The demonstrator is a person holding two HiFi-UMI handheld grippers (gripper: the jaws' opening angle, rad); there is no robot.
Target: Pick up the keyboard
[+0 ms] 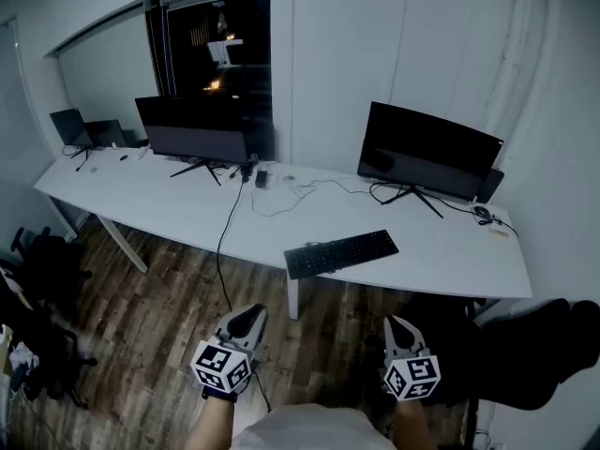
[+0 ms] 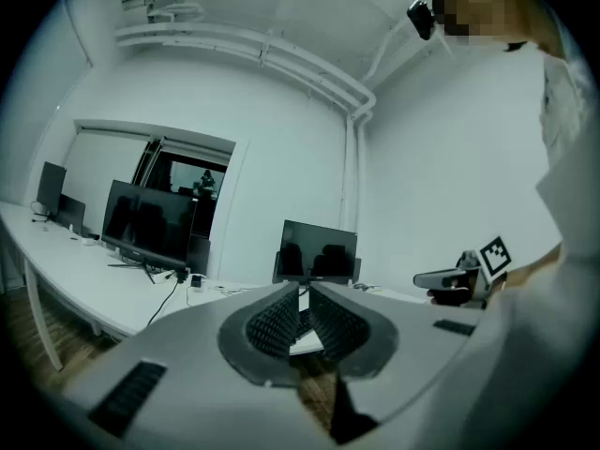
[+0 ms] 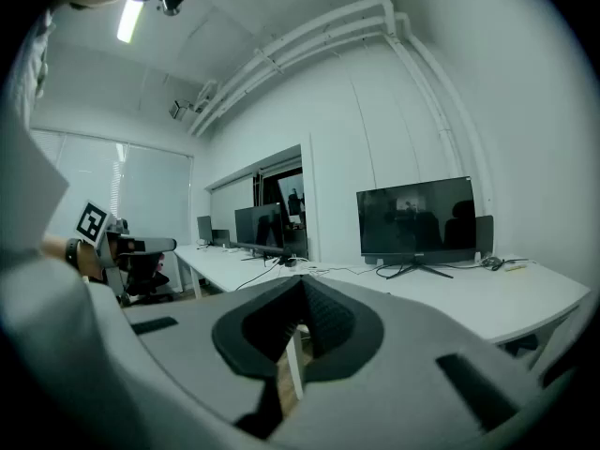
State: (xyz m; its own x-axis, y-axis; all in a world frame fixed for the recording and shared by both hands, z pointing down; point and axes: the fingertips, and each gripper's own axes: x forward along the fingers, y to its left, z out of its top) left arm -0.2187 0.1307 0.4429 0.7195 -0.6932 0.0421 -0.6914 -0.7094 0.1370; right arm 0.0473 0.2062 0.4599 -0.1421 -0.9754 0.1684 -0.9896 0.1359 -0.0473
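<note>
A black keyboard (image 1: 340, 252) lies at an angle on the long white desk (image 1: 187, 216), near its front edge, in front of the right-hand monitor (image 1: 427, 150). My left gripper (image 1: 247, 320) and my right gripper (image 1: 397, 327) hang side by side over the wooden floor, short of the desk and apart from the keyboard. Both are shut with nothing between their jaws. In the left gripper view the left gripper (image 2: 301, 292) has its jaws together, with a sliver of the keyboard (image 2: 300, 320) showing beyond them. The right gripper (image 3: 300, 284) points along the desk.
A second monitor (image 1: 195, 131) stands at the desk's middle with cables (image 1: 272, 200) trailing to the floor. A laptop (image 1: 73, 127) sits at the far left. Black chairs stand at the left (image 1: 42, 279) and at the lower right (image 1: 525, 350).
</note>
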